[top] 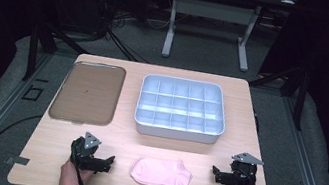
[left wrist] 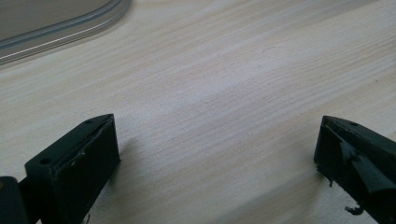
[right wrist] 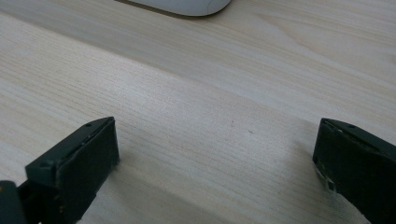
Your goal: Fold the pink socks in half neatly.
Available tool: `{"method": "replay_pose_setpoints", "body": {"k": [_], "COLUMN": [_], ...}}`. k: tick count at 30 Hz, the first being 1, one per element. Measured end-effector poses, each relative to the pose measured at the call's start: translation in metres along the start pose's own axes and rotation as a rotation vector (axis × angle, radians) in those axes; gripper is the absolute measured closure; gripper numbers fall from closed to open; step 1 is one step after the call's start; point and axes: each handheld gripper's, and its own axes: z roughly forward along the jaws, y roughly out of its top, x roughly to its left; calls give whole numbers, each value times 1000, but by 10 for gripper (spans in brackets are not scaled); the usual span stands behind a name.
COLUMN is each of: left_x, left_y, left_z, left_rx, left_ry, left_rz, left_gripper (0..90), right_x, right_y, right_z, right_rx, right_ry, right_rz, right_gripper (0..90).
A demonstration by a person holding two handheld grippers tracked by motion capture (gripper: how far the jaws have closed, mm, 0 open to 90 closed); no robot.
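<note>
The left hand-held gripper [top: 108,160] rests on the bench [top: 233,94] near its front edge, jaws spread wide with nothing between them; in the left gripper view bare wood lies between the two black jaws. The right hand-held gripper [top: 215,173] sits near the front right corner, likewise released and empty, its jaws pointing toward the middle. Between the two, apart from both, lies one pink sock [top: 162,173], flat on the wood. Farther back stand one white tray [top: 177,130] split into many small compartments and, to its left, one flat brown tray [top: 87,92] with a metal rim. The bench top is pale wood grain. Around it the room is dark, with grey floor, cables, black frame rails and a second table [top: 212,9] behind.
</note>
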Motion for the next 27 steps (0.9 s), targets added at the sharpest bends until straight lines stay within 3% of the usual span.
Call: {"method": "replay_pose_setpoints", "body": {"k": [27], "left_x": [-1], "left_y": [0], "left_z": [0], "left_rx": [-2], "left_ry": [11], "left_rz": [-10], "left_gripper": [0], "right_x": [-1], "right_y": [1], "right_z": [0], "right_rx": [-4], "right_ry": [-16], "right_rz": [20], "right_gripper": [9]}}
